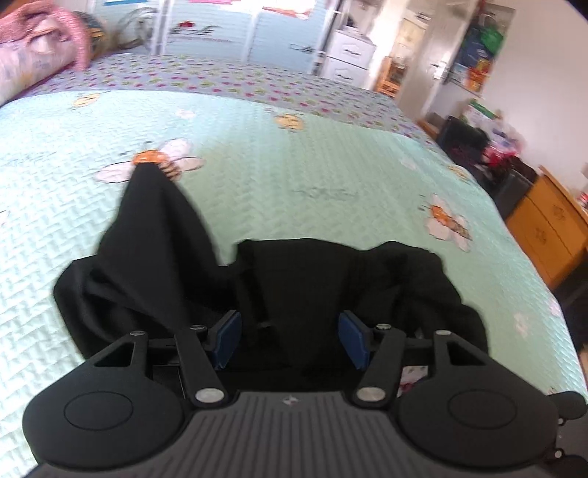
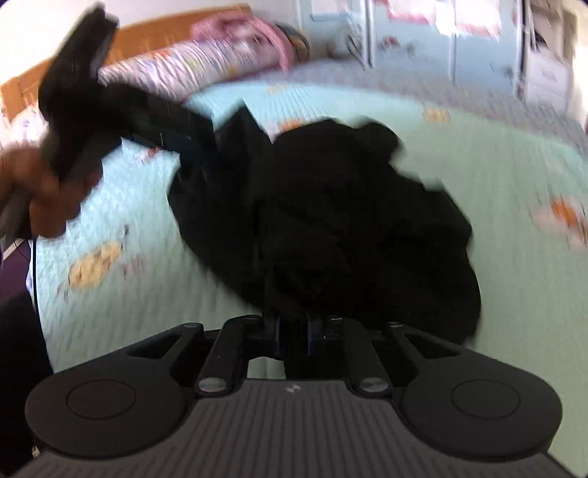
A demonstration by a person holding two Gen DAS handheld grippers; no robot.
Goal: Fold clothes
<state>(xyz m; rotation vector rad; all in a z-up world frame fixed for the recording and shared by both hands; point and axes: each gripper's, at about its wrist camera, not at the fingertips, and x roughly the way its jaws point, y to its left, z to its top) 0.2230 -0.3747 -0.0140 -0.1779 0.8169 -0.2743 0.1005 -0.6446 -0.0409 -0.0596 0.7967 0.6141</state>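
A black garment (image 1: 330, 279) lies crumpled on the bed (image 1: 330, 172), on a mint quilt printed with bees and white flowers. All places below are given from the garment.

The left tongs (image 1: 290, 340) stand released just at its near edge: the blue pads (image 1: 229, 340) are well apart, with dark cloth lying loose between them and neither pad pressing on it. A pointed flap of the garment rises on the far left side, its tip reaching a bee print (image 1: 154, 160).

The right tongs (image 2: 294, 336) are nearly closed at the near edge as the right wrist camera shows it, and a fold of the black cloth seems pinched between the pads; the picture is smeared, so the grip is likely rather than certain. In that same view the left tongs' body, held by a hand (image 2: 40, 191), reaches in from the upper left, over the garment's far left corner.

Beyond the garment, at the head of the bed, lie pink and patterned pillows (image 1: 33, 47). Behind them stand pale wardrobe doors (image 1: 235, 29). To the right of the garment, off the bed's edge, are a wooden cabinet (image 1: 551, 235) and a heap of dark clutter (image 1: 470, 143).
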